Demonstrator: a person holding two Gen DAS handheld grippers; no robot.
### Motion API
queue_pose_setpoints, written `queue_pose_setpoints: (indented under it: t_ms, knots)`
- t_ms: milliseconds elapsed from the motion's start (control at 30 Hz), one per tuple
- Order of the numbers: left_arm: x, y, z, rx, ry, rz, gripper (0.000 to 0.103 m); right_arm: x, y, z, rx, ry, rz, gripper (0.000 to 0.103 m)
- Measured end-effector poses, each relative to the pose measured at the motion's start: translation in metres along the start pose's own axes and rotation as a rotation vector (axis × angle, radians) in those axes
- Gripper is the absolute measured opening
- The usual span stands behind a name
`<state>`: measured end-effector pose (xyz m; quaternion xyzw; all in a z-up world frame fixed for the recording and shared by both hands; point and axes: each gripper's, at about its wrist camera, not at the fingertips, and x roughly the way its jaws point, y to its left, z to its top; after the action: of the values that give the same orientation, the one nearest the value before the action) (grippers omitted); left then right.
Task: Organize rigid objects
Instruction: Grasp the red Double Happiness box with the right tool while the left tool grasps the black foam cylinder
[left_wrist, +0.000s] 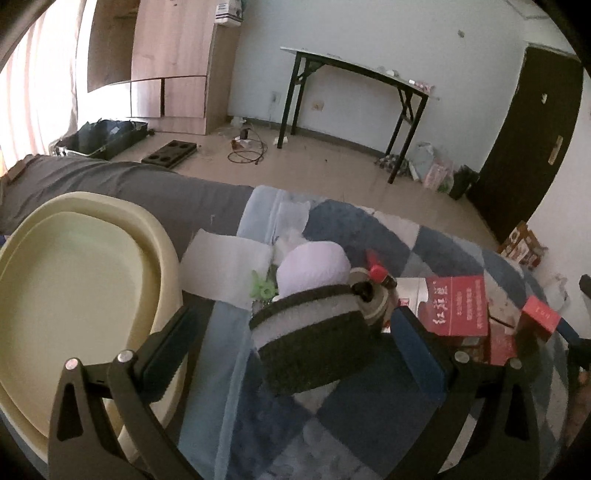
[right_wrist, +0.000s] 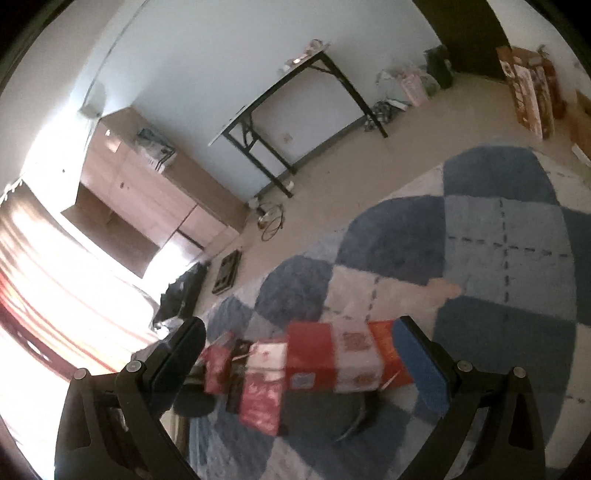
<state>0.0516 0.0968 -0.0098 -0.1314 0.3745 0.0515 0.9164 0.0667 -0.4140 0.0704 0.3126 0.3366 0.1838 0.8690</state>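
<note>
In the left wrist view my left gripper (left_wrist: 295, 332) is open above a blue patchwork blanket (left_wrist: 369, 413), its fingers on either side of a black and white roll (left_wrist: 314, 339) that lies loose between them. Behind the roll are a small bottle with a red cap (left_wrist: 376, 275), a white bundle (left_wrist: 314, 267) and red and white boxes (left_wrist: 456, 306). A cream plastic basin (left_wrist: 74, 288) sits at the left. In the right wrist view my right gripper (right_wrist: 299, 354) is open around a cluster of red and white boxes (right_wrist: 325, 354), without touching them.
A white paper sheet (left_wrist: 225, 269) and a small green clip (left_wrist: 264, 288) lie by the basin. Beyond the bed are a black folding table (left_wrist: 354, 70), a wooden wardrobe (left_wrist: 170, 62), an open suitcase (left_wrist: 99, 138), cables and bags on the floor, and a dark door (left_wrist: 528, 140).
</note>
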Motion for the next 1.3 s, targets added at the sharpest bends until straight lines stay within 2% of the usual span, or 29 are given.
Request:
queue_pose_setpoints:
  t_ms: [67, 133, 200, 333, 500, 567, 700, 833, 867, 900, 933, 1000, 1033, 1100, 1200, 1300]
  knots:
    - [0.002, -0.001, -0.001, -0.005, 0.01, -0.001, 0.103, 0.006, -0.015, -0.001, -0.013, -0.005, -0.013, 0.103]
    - [0.003, -0.003, -0.003, -0.004, 0.017, 0.004, 0.103, 0.014, -0.033, 0.001, 0.049, 0.042, -0.102, 0.103]
    - [0.005, -0.007, -0.004, 0.009, 0.019, 0.007, 0.103, 0.012, -0.038, 0.002, 0.043, 0.033, -0.072, 0.103]
    - [0.006, -0.013, -0.006, 0.017, 0.022, 0.024, 0.103, 0.02, -0.036, 0.0, 0.022, 0.073, -0.038, 0.103]
    - [0.008, -0.022, -0.007, 0.035, 0.016, 0.026, 0.103, 0.034, -0.023, -0.002, -0.047, 0.112, -0.101, 0.103]
    - [0.012, -0.021, -0.008, 0.026, 0.029, 0.022, 0.103, 0.034, -0.019, -0.004, -0.044, 0.12, -0.093, 0.103]
    - [0.013, -0.014, -0.009, -0.017, -0.002, -0.008, 0.103, 0.039, -0.015, -0.009, -0.049, 0.149, -0.11, 0.103]
    - [0.018, -0.008, -0.011, -0.041, 0.017, -0.059, 0.102, 0.045, -0.016, -0.01, -0.04, 0.158, -0.096, 0.103]
    - [0.019, -0.007, -0.011, -0.047, 0.021, -0.071, 0.099, 0.046, -0.017, -0.011, -0.035, 0.159, -0.091, 0.103]
    - [0.02, -0.008, -0.011, -0.047, 0.022, -0.076, 0.09, 0.048, -0.019, -0.011, -0.032, 0.16, -0.087, 0.103]
    - [0.019, -0.008, -0.012, -0.042, 0.021, -0.061, 0.081, 0.049, -0.02, -0.012, -0.029, 0.158, -0.084, 0.103]
    - [0.017, -0.007, -0.011, -0.032, 0.008, -0.037, 0.071, 0.052, -0.023, -0.013, -0.02, 0.153, -0.079, 0.103]
    - [0.016, -0.006, -0.011, -0.037, 0.007, -0.051, 0.071, 0.053, -0.025, -0.013, -0.016, 0.148, -0.071, 0.102]
    - [0.014, -0.004, -0.01, -0.039, 0.005, -0.065, 0.071, 0.052, -0.028, -0.013, -0.008, 0.137, -0.048, 0.091]
    - [0.004, -0.004, -0.008, -0.014, -0.022, -0.042, 0.071, 0.048, -0.027, -0.014, -0.018, 0.126, -0.038, 0.091]
    - [-0.016, 0.0, 0.0, -0.005, -0.06, -0.051, 0.071, 0.039, -0.018, -0.013, -0.058, 0.102, -0.062, 0.091]
